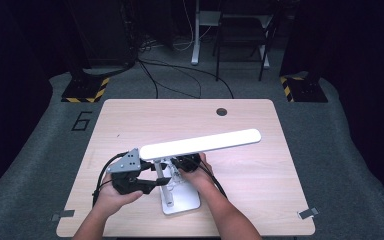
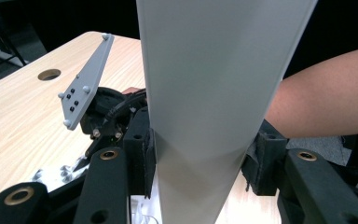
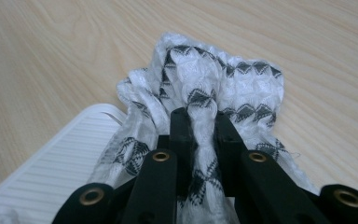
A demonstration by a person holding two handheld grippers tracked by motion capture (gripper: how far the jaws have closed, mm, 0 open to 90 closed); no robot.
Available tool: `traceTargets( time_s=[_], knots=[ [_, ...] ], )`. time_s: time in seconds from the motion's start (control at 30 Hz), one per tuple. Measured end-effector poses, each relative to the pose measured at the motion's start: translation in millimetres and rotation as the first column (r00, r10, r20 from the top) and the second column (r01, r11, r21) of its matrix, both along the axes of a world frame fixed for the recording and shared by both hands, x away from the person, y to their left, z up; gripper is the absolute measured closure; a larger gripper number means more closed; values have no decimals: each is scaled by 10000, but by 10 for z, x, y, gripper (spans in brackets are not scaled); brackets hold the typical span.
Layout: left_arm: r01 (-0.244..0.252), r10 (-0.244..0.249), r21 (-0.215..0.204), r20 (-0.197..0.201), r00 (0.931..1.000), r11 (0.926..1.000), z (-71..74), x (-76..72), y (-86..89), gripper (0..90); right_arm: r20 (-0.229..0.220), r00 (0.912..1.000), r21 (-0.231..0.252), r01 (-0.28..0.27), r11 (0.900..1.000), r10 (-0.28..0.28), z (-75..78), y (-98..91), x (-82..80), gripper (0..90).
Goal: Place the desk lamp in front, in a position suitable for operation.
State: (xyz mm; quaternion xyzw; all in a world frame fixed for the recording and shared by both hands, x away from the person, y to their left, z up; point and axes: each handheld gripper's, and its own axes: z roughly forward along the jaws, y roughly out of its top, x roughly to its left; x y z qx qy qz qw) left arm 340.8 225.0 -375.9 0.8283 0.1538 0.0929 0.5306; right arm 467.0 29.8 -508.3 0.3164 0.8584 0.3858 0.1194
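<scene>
The left hand-held gripper (image 2: 198, 163) is clamped on the lamp's white arm (image 2: 214, 93), its pads pressing the flat bar from both sides and steadying it. The right hand-held gripper (image 3: 200, 126) has its jaws pinched together on a bunched white cloth (image 3: 205, 88) with a black diamond pattern, held just above the tabletop (image 3: 65, 56) beside the ribbed edge of the lamp base (image 3: 51, 163). In the high view the lamp (image 1: 200, 144) stands near the front middle of the tabletop (image 1: 260, 190), its arm slanting up to the right, with both hands close under it, the left hand (image 1: 117, 195) at the bar's lower end and the right hand (image 1: 195, 175) by the post. The step in hand looks like wiping the lamp. Next, the cloth should go onto the base or post and rub along it, while the left grip keeps the lamp from tipping or sliding.
</scene>
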Motion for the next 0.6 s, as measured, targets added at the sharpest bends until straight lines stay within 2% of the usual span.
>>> traceTargets(
  time_s=[0.03,0.1,0.33,0.37,0.6],
  knots=[
    [80,-80,6,46,10000,10000,-3,1,-3,528,-78,10000,-144,-29,9999,28,10,-21,4,814],
    [128,-128,-66,-6,9999,9999,-11,-1,-16,527,-164,9997,-138,156,9998,-158,16,-66,17,814],
    [193,-193,-41,-27,9998,9998,-10,7,-17,526,-242,9994,-143,240,9996,-244,23,-65,16,811],
    [191,-191,-14,-22,9998,9998,-8,10,-18,526,-403,9989,-223,223,9995,-232,33,-68,18,811],
    [204,-204,-69,-102,9997,9998,-11,13,-24,525,-353,9987,19,376,9993,-375,36,-23,30,807]
  ],
)
